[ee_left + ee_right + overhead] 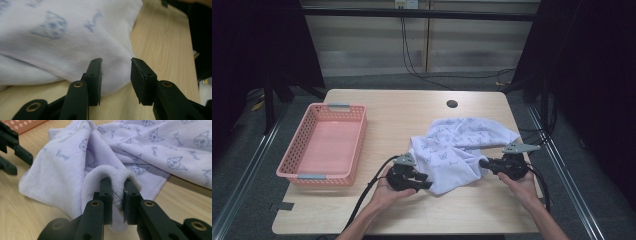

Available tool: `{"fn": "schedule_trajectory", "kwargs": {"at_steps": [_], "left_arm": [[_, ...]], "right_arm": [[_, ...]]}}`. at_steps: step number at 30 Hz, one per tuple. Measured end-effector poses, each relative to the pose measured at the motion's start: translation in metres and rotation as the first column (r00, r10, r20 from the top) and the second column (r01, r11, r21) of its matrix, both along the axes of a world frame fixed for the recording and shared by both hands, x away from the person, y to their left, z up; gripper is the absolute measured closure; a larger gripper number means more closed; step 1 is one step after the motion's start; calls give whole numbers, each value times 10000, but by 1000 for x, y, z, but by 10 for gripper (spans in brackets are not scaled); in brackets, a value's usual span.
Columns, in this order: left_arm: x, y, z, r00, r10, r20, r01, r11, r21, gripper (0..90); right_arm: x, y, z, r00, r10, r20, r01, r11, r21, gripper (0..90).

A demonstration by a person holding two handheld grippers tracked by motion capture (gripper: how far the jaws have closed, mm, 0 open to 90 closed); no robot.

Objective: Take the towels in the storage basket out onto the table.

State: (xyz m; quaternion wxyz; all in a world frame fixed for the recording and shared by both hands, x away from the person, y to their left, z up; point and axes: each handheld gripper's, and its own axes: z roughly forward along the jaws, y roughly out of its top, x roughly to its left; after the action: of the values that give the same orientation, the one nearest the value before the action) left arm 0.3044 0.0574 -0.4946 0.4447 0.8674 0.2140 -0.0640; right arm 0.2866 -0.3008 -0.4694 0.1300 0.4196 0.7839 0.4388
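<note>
Lavender printed terry towel lies rumpled, unfolded; right gripper pinches a fold, left gripper spread at its corner, nothing clamped.

Both forearms reach in from the near edge, each hand wrapped around its tool. The left gripper points rightward, jaws parted with a clear gap. The right gripper points leftward (towards the other), jaws pinched on a fold of the towel.
</note>
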Motion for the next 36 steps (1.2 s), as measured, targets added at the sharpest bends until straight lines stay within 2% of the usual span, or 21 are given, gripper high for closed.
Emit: {"fn": "schedule_trajectory", "kwargs": {"at_steps": [4, 6, 7, 8, 9, 12, 13, 16, 18, 19, 20, 22, 25, 26, 27, 30, 31, 33, 34, 35, 36], "left_arm": [[-4, -10, -6, 9999, -17, 109, 12, 9988, 483, 520], [-6, -14, -9, 9994, 201, 283, -219, 9977, 646, 538], [-8, -15, -8, 9973, 273, 686, -335, 9953, 908, 570], [-8, -15, -8, 9973, 273, 686, -335, 9953, 908, 678], [-10, -14, -6, 9959, 260, 868, -363, 9922, 1194, 774], [-7, -11, -6, 9975, 307, 632, -376, 9931, 1109, 837], [-3, -6, -4, 9985, 511, 210, -522, 9972, 543, 839], [0, 5, 6, 9972, 742, 92, -740, 9971, -168, 841], [1, 8, 8, 9965, 839, 68, -836, 9959, -345, 841], [4, 17, 14, 9944, 1053, 9, -1048, 9910, -830, 841], [4, 17, 14, 9944, 1053, 9, -1048, 9910, -830, 840], [8, 30, 21, 9900, 1396, -178, -1407, 9800, -1407, 840], [12, 42, 26, 9832, 1809, -231, -1822, 9678, -1740, 840], [12, 42, 26, 9832, 1809, -231, -1822, 9678, -1740, 840], [14, 46, 27, 9807, 1923, -351, -1955, 9615, -1933, 840], [17, 59, 32, 9721, 2319, -357, -2340, 9474, -2183, 841], [17, 59, 32, 9721, 2319, -357, -2340, 9474, -2183, 841], [19, 66, 36, 9668, 2527, -389, -2545, 9368, -2401, 842], [20, 70, 41, 9637, 2660, -233, -2638, 9350, -2370, 843], [20, 70, 41, 9637, 2660, -233, -2638, 9350, -2370, 843], [21, 71, 48, 9643, 2643, -188, -2594, 9275, -2692, 844]], "right_arm": [[0, -2, -1, 10000, -8, -57, 8, 10000, 63, 793], [-2, -3, -2, 9999, 50, -104, -49, 10000, 72, 778], [-2, -3, -3, 9999, 52, -116, -51, 10000, 76, 766], [-2, -3, -3, 9999, 52, -116, -51, 10000, 76, 766], [-2, -3, -5, 9997, 127, -186, -125, 9998, 130, 711], [-2, -2, -8, 9996, 122, -240, -122, 9999, 12, 659], [-3, 0, -12, 9991, 172, -383, -175, 9998, -63, 624], [-6, 1, -16, 9986, 165, -497, -181, 9993, -314, 581], [-8, -2, -17, 9985, 120, -533, -138, 9993, -339, 571], [-9, -4, -17, 9978, 153, -641, -172, 9994, -296, 567], [-11, -6, -19, 9977, 159, -654, -183, 9992, -362, 567], [-14, -9, -22, 9959, 96, -901, -134, 9990, -421, 567], [-15, -10, -28, 9929, 52, -1192, -117, 9985, -542, 576], [-14, -10, -29, 9921, 50, -1252, -115, 9986, -514, 583], [-14, -10, -29, 9921, 50, -1252, -115, 9986, -514, 583], [-11, -11, -32, 9903, 61, -1390, -117, 9992, -395, 738], [-11, -11, -32, 9903, 61, -1390, -117, 9992, -395, 738], [-10, -13, -27, 9943, 18, -1070, -56, 9994, -352, 801], [-10, -18, -16, 9973, -192, -715, 199, 9998, 95, 828], [-10, -18, -16, 9973, -192, -715, 199, 9998, 95, 828], [-10, -21, -3, 9992, -368, -182, 373, 9990, 253, 830]]}}
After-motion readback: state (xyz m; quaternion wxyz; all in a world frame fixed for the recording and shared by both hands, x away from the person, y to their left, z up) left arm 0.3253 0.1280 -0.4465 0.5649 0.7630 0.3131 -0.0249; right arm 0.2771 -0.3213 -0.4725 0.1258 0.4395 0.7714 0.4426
